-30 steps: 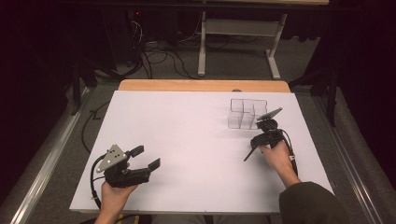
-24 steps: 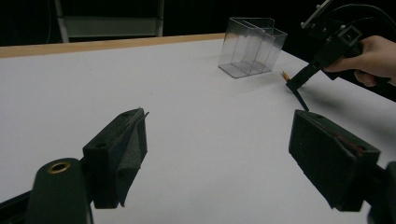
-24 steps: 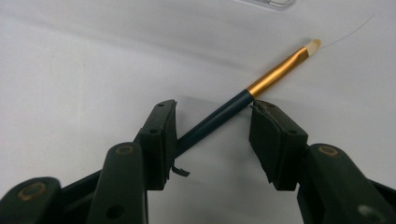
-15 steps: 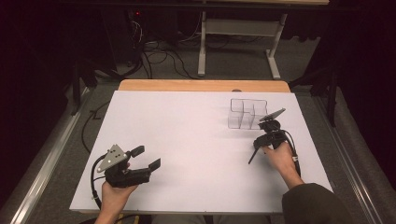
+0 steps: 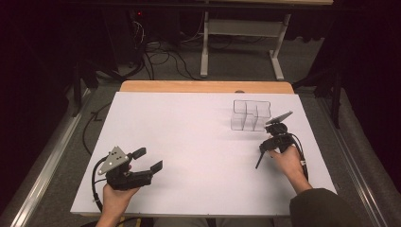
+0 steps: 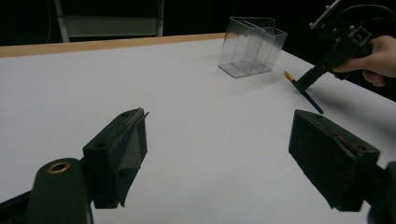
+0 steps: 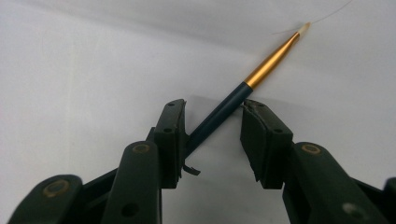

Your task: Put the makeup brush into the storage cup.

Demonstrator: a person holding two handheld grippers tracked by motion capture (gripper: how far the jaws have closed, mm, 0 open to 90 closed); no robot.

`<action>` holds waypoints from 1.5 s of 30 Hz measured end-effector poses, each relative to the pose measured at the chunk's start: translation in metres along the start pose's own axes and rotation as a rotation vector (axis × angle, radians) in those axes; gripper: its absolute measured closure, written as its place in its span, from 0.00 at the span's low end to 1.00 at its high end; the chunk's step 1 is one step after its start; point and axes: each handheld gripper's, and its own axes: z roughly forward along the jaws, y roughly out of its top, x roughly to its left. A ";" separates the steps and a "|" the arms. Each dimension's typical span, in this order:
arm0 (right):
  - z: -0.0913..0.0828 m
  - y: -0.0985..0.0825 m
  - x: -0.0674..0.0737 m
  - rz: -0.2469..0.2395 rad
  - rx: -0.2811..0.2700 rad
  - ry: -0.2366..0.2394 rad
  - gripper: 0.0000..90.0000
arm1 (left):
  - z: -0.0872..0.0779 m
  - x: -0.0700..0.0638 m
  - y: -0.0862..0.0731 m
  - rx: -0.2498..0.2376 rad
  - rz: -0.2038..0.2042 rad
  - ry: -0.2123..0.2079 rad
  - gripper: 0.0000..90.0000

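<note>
Closing in over the last second, the right gripper [image 7: 212,133] has narrowed its jaws around the paintbrush [image 7: 243,91], while the left gripper [image 5: 142,163] has kept its place at the near left of the tabletop [image 5: 189,127] with jaws spread wide and nothing between them. In the right gripper view the dark handle of the brush passes slantwise between the jaws; it lies against the left pad, but a gap remains at the right pad, so the brush is straddled and not yet clamped. It lies on the white tabletop at the near right, just this side of the clear plastic organizer [image 5: 250,115], with its gold ferrule and pale bristle tip pointing away from the gripper.

Such a brush should be light, thin and stiff, with a smooth lacquered handle likely to roll or pivot under a loose pinch. The dark handle just behind the ferrule looks the best place to hold; the bristles are soft and best left untouched.
</note>
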 end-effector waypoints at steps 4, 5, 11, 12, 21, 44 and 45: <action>-0.001 -0.002 -0.002 0.001 0.004 0.001 0.72 | 0.000 0.000 0.000 0.000 0.001 0.000 0.22; -0.001 -0.002 -0.002 0.000 0.005 0.001 0.73 | 0.000 0.000 0.000 -0.001 0.000 -0.001 0.22; -0.001 -0.003 -0.004 -0.007 0.005 -0.002 0.77 | 0.000 0.000 0.000 0.000 0.001 0.000 0.22; -0.001 -0.003 -0.004 -0.012 0.005 -0.003 0.77 | 0.000 0.000 0.000 0.000 0.001 0.000 0.22; -0.002 -0.003 -0.006 -0.027 0.015 -0.010 0.83 | 0.000 0.000 0.000 0.000 0.002 -0.001 0.22; -0.001 -0.004 -0.006 -0.121 0.015 -0.041 0.91 | 0.000 0.000 0.000 0.002 0.003 0.002 0.22; -0.001 -0.004 -0.006 -0.125 0.016 -0.037 0.91 | 0.000 0.000 0.000 0.002 0.004 0.002 0.22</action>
